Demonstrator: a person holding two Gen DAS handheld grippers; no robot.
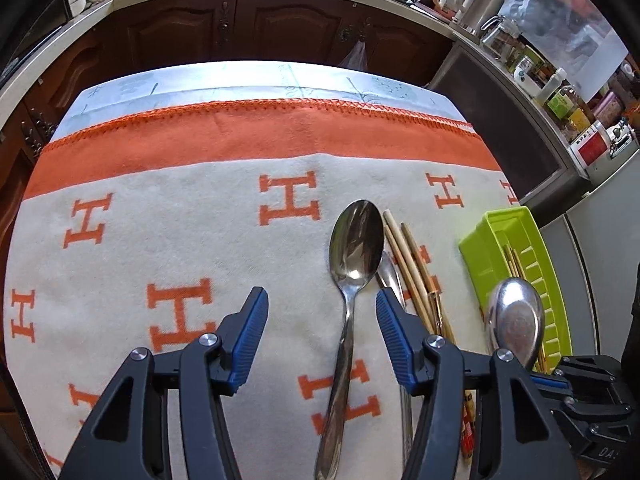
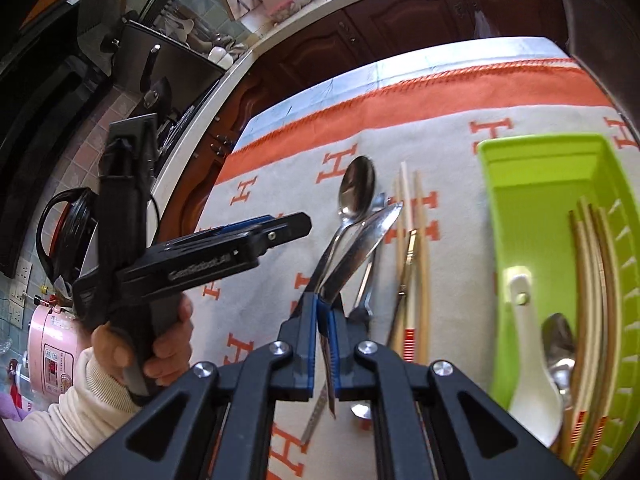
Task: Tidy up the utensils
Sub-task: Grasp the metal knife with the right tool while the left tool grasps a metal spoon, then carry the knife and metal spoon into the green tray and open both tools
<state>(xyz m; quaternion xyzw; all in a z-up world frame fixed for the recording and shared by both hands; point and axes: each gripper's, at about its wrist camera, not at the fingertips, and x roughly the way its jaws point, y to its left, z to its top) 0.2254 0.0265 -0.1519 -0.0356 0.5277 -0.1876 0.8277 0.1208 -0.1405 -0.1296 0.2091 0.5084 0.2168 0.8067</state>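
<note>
Left wrist view looks down on a white blanket (image 1: 160, 240) with orange H letters and an orange border, spread over a table; the left gripper (image 1: 322, 312) hangs above it with its blue-padded jaws spread wide and nothing between them; a steel spoon (image 1: 352, 264) lies on the blanket directly below the gap, bowl pointing away; just to its right lies a second spoon (image 1: 390, 276), partly hidden by the right-hand jaw, then a bundle of wooden chopsticks (image 1: 408, 256); further right sits a green tray (image 1: 480, 252) near the blanket's edge.

Right wrist view shows the right gripper (image 2: 325, 320) with its jaws pressed together, pinching the handle of a raised spoon (image 2: 360, 240), which tilts up above the blanket, bowl pointing away; the other gripper is seen at the left, held in a hand (image 2: 160, 344) with a cream sleeve; inside the green tray (image 2: 532, 172) lie a white ceramic spoon (image 2: 532, 372), a metal spoon (image 2: 560, 344) and several chopsticks (image 2: 596, 280), all lengthwise; dark wooden kitchen cabinets (image 2: 400, 28) stand beyond the table.
</note>
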